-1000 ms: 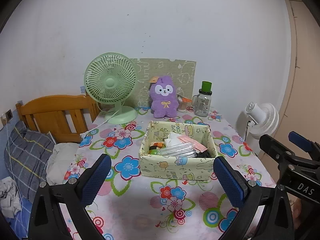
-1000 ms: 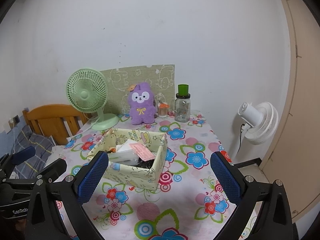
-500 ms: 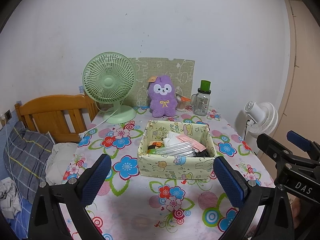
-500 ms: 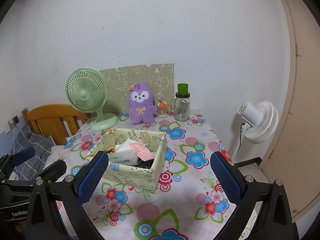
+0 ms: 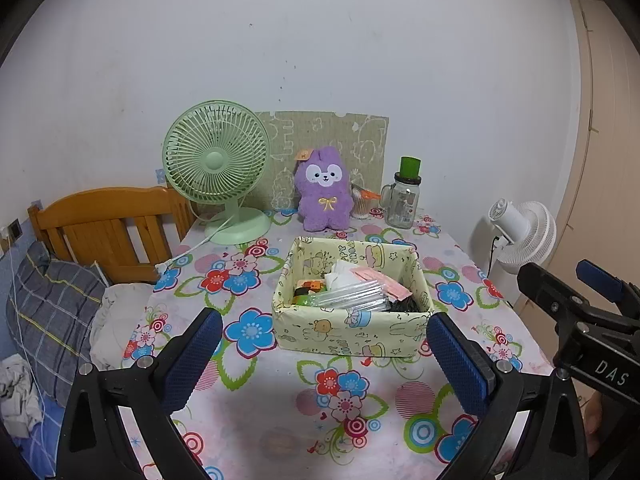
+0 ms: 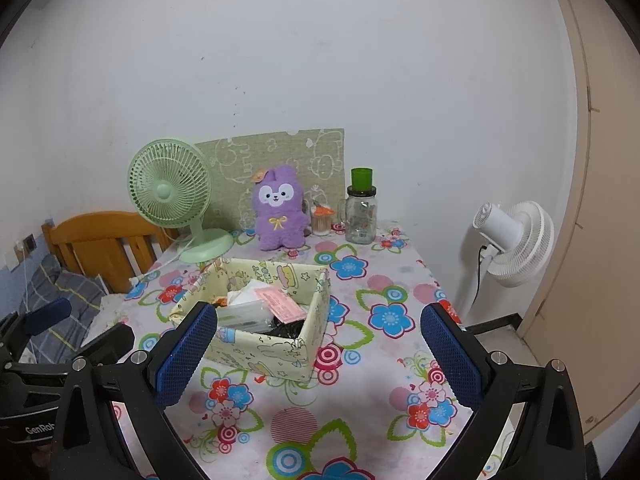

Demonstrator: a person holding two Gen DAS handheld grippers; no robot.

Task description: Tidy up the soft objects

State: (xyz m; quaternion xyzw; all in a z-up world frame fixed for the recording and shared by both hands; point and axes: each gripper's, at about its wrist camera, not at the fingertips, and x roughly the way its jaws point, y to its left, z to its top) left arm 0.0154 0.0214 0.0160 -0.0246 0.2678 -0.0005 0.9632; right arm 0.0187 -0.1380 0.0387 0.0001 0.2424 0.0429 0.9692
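Table (image 5: pixel 256 420) with floral cloth spans beneath both grippers. Fabric box (image 5: pixel 352 332) sits just beyond left gripper (image 5: pixel 324 344) fingers, between them. Purple plush (image 5: pixel 325 190) upright, well beyond box, by wall. Right gripper (image 6: pixel 320 338) likewise hovers; both spread wide, empty. Step: approach, nothing grasped. Next, probably: reach past box, close gently on plush.

Soft, even indoor light — dim, faintly bluish, with weak shadows; both fisheye views stay sharp, bowing into black corners.
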